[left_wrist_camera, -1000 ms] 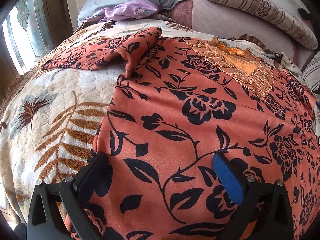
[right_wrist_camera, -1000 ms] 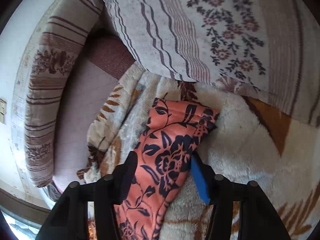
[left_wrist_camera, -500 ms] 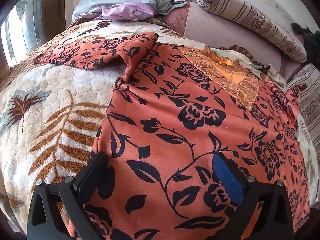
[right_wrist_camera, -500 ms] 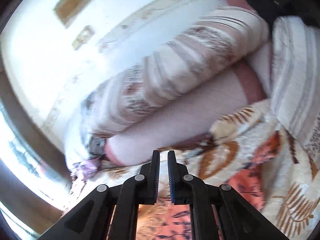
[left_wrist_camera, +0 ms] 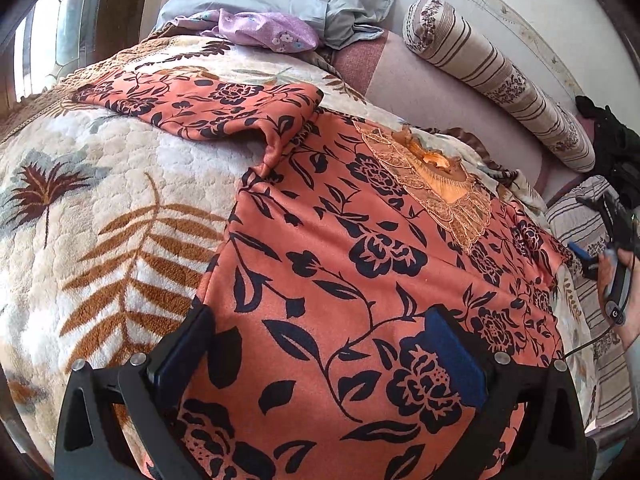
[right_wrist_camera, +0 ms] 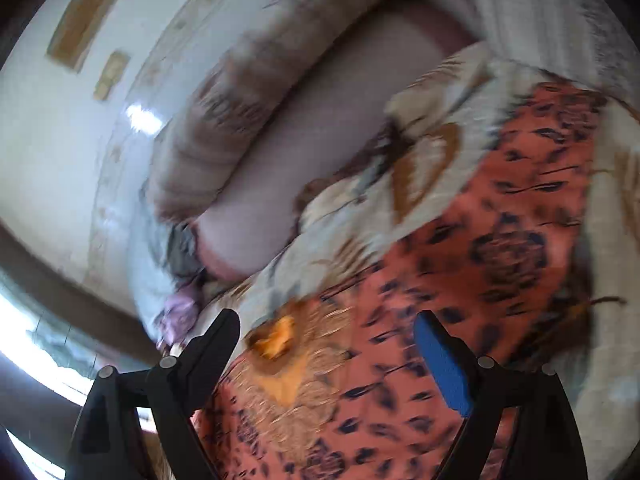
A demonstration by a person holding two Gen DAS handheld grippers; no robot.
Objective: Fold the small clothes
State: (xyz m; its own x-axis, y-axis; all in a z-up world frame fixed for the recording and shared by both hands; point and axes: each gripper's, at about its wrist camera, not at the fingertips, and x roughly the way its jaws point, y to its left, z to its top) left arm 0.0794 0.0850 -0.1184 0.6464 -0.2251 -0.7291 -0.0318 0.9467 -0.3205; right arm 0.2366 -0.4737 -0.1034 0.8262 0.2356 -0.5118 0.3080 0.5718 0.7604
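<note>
An orange top with black flowers point(left_wrist_camera: 360, 264) lies flat on a leaf-patterned blanket point(left_wrist_camera: 100, 208). Its left sleeve point(left_wrist_camera: 208, 104) stretches out to the left; a gold embroidered neckline point(left_wrist_camera: 444, 188) is at the far end. My left gripper point(left_wrist_camera: 320, 356) is open, hovering over the top's near hem. My right gripper point(right_wrist_camera: 328, 356) is open above the neckline point(right_wrist_camera: 280, 364) in its blurred view, holding nothing. It also shows at the right edge of the left wrist view point(left_wrist_camera: 600, 248), beside the right sleeve point(left_wrist_camera: 536, 248).
A striped bolster point(left_wrist_camera: 500, 76) lies along the wall behind a pink mattress point(left_wrist_camera: 432, 92). Grey and purple clothes point(left_wrist_camera: 280, 12) are piled at the bed's head. A striped quilt point(left_wrist_camera: 584, 240) lies at the right. A window is at the far left.
My right gripper was around the right sleeve, then lifted away shut, and now is open, swinging over the neckline. My left gripper drew back a little and stayed open.
</note>
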